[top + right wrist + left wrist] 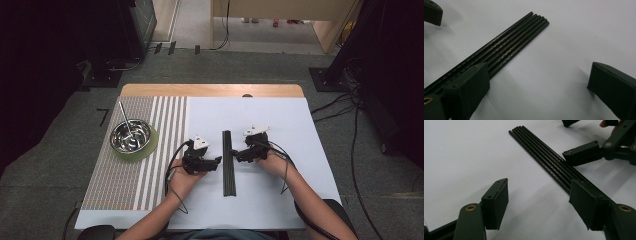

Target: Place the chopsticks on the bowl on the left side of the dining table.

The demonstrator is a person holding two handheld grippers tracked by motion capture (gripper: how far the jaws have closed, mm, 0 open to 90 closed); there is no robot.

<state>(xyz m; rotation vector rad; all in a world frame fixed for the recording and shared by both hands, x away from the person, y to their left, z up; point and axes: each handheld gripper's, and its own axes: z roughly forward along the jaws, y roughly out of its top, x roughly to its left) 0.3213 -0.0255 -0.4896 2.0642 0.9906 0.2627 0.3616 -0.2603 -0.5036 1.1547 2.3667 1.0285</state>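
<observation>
While lying flat, 5 slim black rods [541, 157] touch side-by-side.

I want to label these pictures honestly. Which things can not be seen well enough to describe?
- Black rods, high view: too small to count.
- Near ends of the rods, left gripper view: hidden behind that view's own pad.
- Rods, right gripper view: lower part covered by a pad.
- Steel bowl, high view: contents blurred; a thin stick leans in it.
- Left tongs, right tongs: contact with the rods unclear.

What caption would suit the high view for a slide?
Two hand-held grippers, left gripper and right gripper, flank a row of black rods.
</observation>
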